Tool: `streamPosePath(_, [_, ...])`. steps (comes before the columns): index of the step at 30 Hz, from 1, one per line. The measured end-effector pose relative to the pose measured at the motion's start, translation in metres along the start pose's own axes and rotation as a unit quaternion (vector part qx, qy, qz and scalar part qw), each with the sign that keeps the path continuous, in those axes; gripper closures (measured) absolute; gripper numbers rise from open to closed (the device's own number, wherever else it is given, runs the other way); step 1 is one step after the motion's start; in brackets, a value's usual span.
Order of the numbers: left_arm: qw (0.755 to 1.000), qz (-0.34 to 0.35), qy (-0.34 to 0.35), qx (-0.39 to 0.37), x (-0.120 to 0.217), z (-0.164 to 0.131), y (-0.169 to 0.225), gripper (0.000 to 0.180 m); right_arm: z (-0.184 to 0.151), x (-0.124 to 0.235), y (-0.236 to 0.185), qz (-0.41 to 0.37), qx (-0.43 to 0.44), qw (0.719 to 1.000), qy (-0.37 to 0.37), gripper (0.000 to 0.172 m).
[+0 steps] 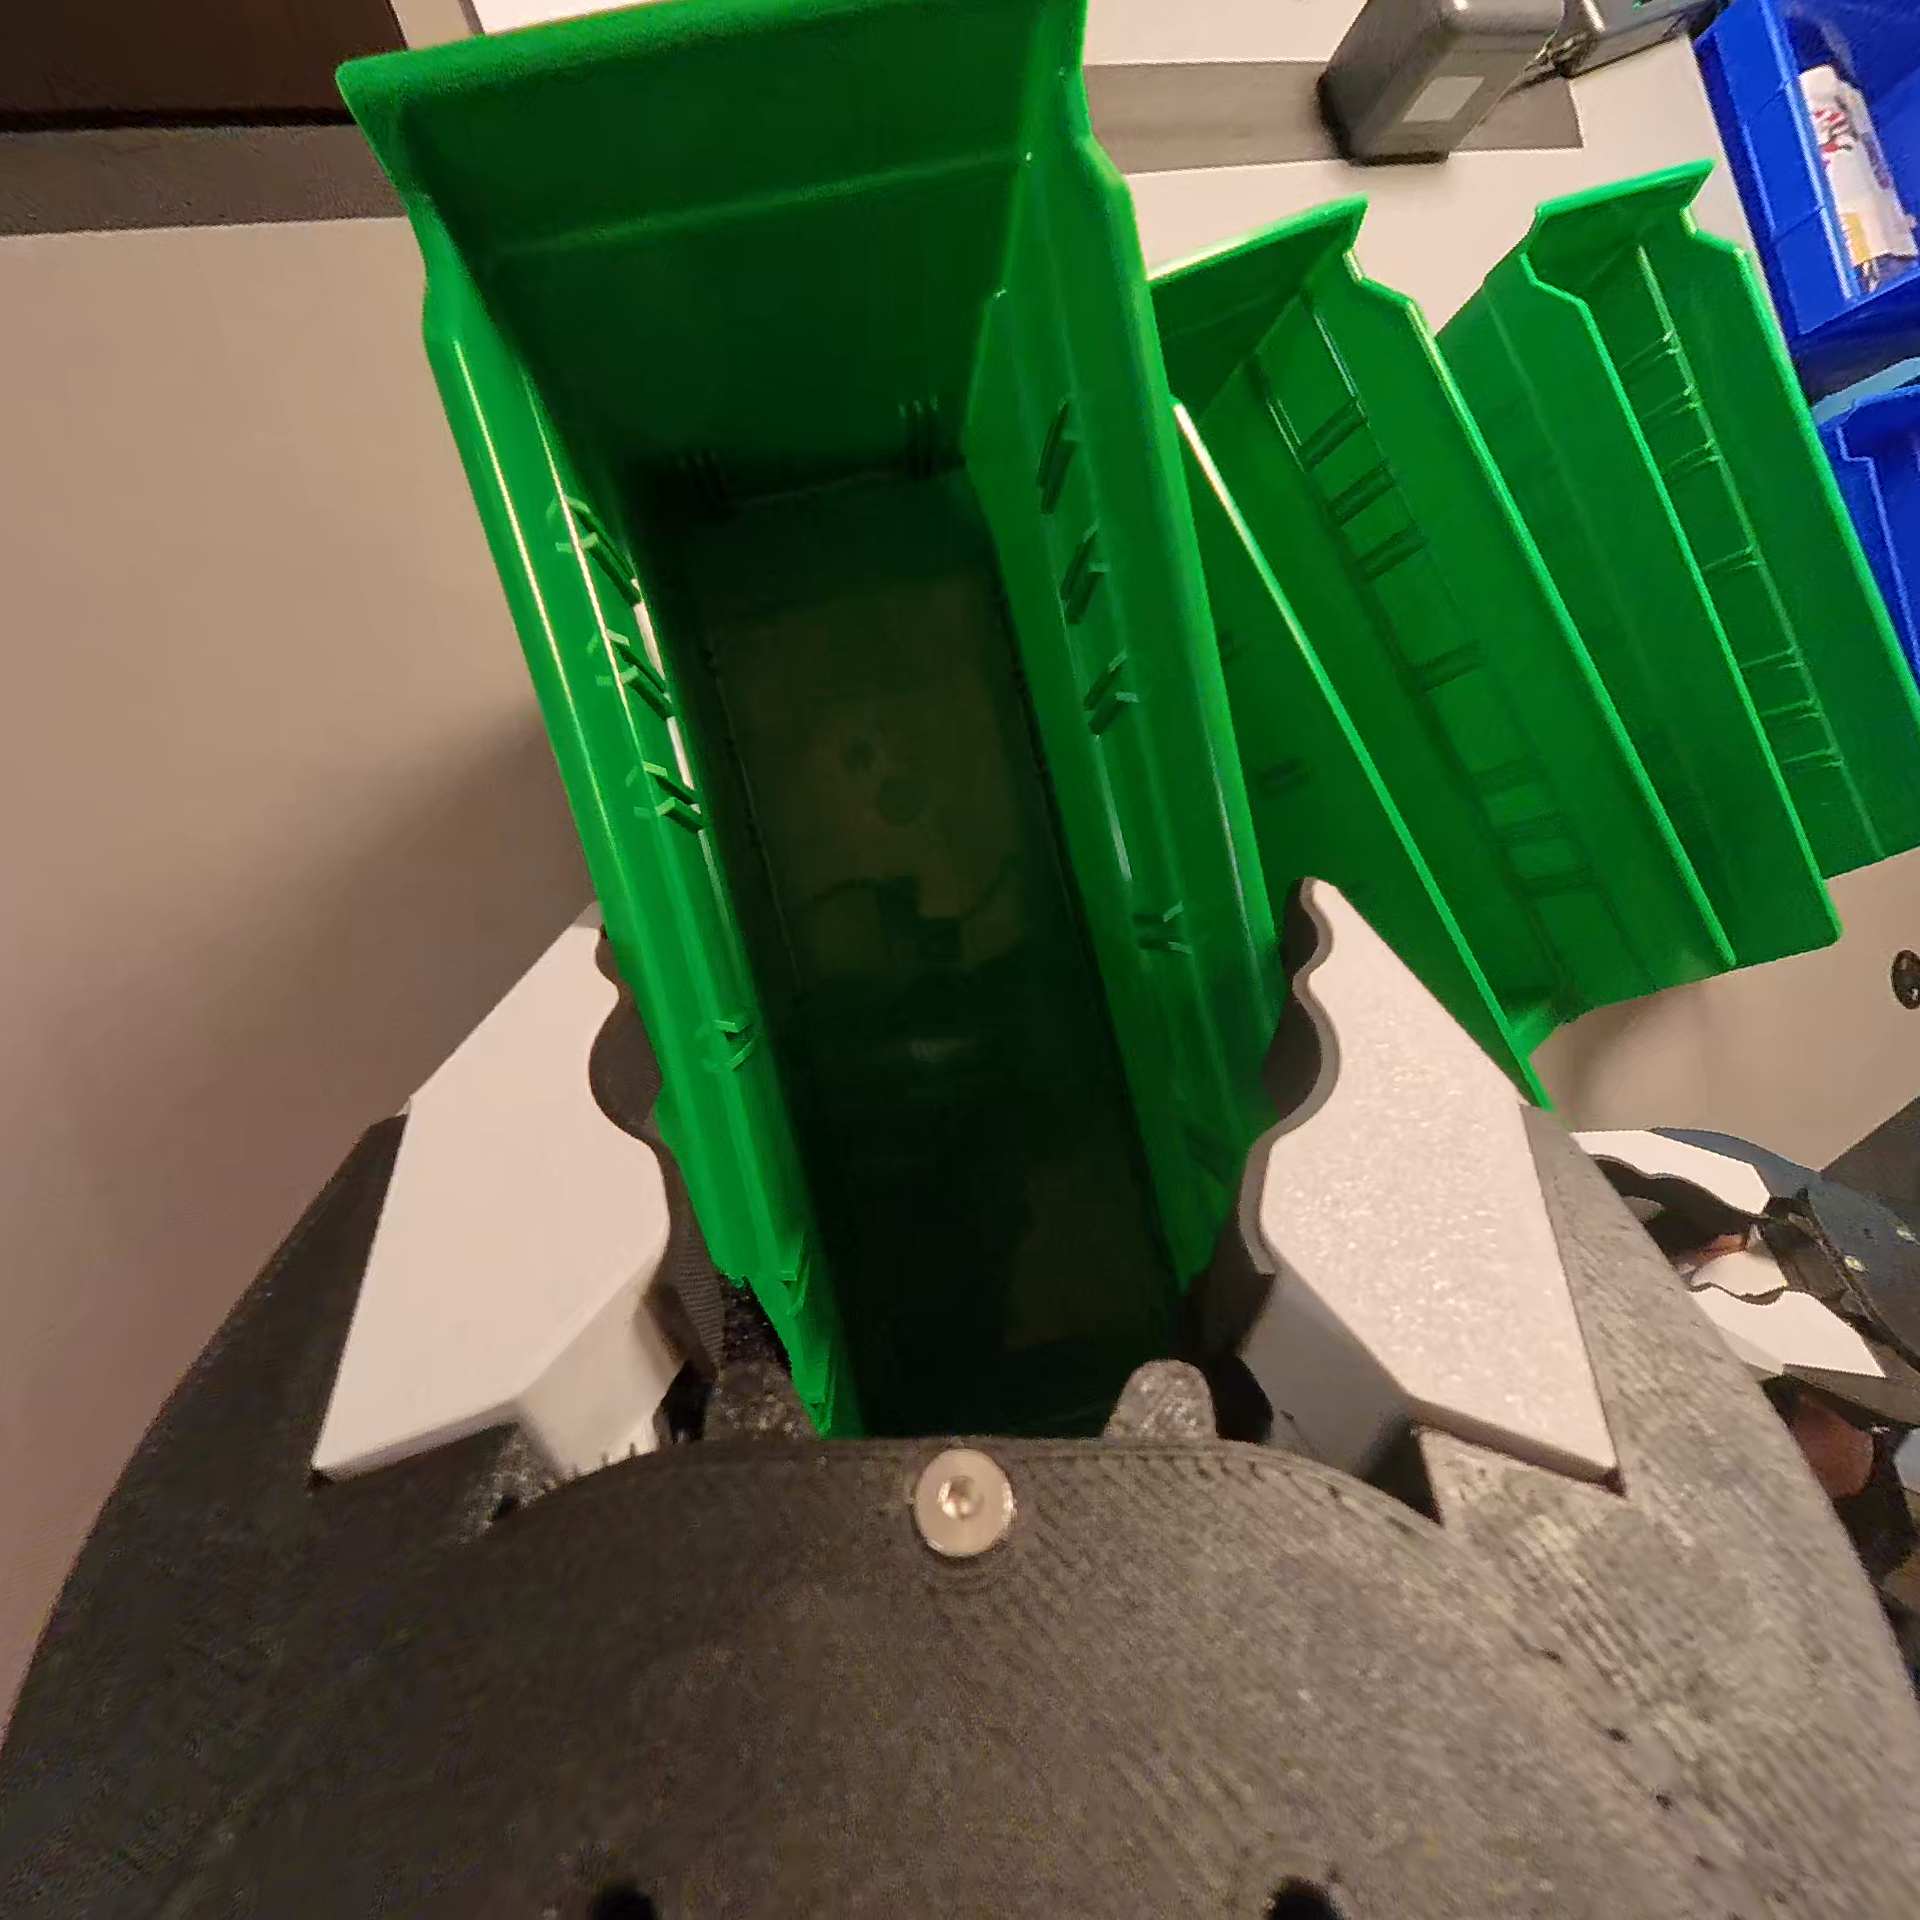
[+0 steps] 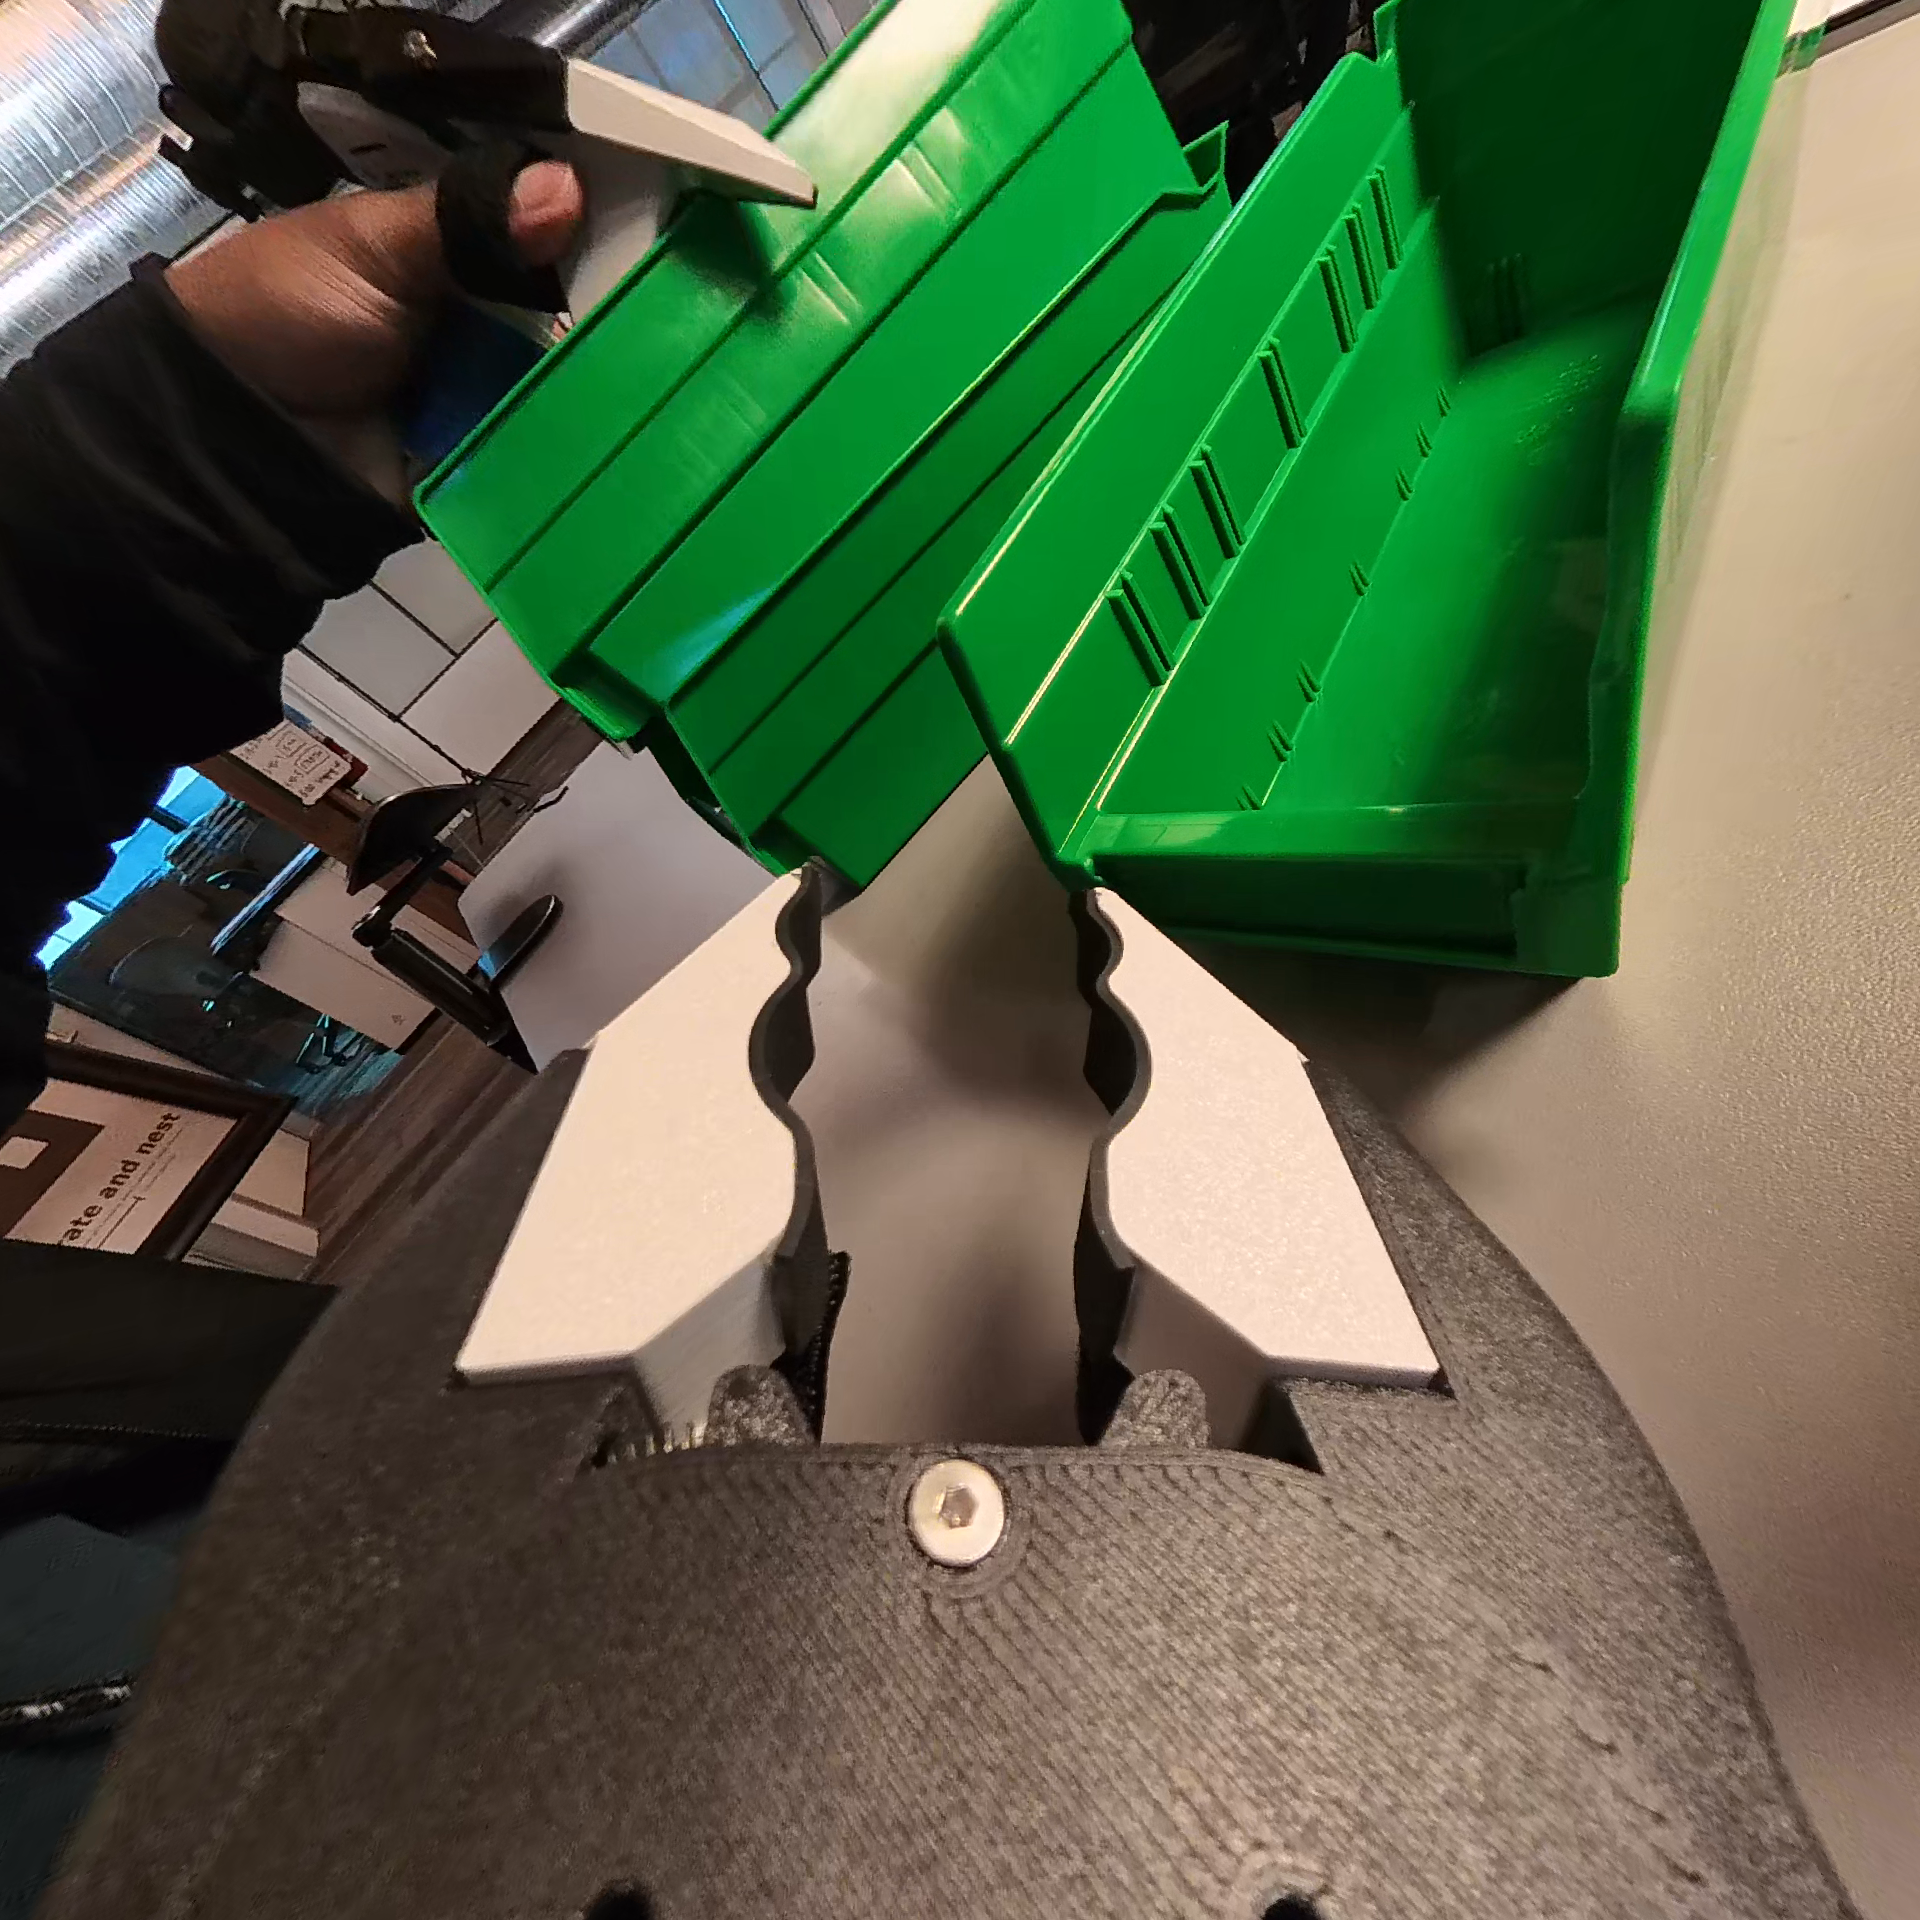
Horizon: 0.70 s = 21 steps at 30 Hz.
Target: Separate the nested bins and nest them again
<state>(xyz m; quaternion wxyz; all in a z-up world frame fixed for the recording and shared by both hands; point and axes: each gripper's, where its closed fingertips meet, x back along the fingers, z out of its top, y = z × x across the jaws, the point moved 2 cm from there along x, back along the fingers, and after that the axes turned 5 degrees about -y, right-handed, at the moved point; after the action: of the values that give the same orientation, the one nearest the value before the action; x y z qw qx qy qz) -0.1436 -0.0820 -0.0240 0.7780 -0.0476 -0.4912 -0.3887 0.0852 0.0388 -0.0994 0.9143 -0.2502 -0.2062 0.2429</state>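
Between left claw (image 1: pixel 940 1023) pads, wide open, green bin (image 1: pixel 831 623) clamped; right claw (image 2: pixel 940 977) half-open, bare, at 6 o'clock of table bin (image 2: pixel 1455 623)

The right gripper (image 2: pixel 945 935) hangs open over the table (image 2: pixel 1766 1039) with nothing between its pads. Ahead, a green bin (image 2: pixel 1403 623) rests on the table. Beside it, the left gripper (image 2: pixel 665 156) holds nested bins (image 2: pixel 790 468), tilted.

Bright even light, wide-angle warping, slight blur
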Motion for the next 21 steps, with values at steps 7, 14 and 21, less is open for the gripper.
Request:
streamPosePath(7, [1.0, 0.021, -0.01, -0.013, -0.002, 0.003, 0.0, 0.061, 0.0, 0.0, -0.001, 0.001, 0.001, 1.0, 0.001, 0.122])
streamPosePath(14, [0.999, 0.034, -0.016, -0.021, -0.012, 0.006, -0.001, 0.06, 0.0, 0.001, -0.001, 0.002, 0.002, 1.0, 0.002, 0.122])
streamPosePath(21, [0.998, 0.044, -0.025, -0.039, -0.013, 0.008, 0.004, 0.061, 0.0, 0.001, -0.001, 0.003, 0.002, 1.0, 0.001, 0.123])
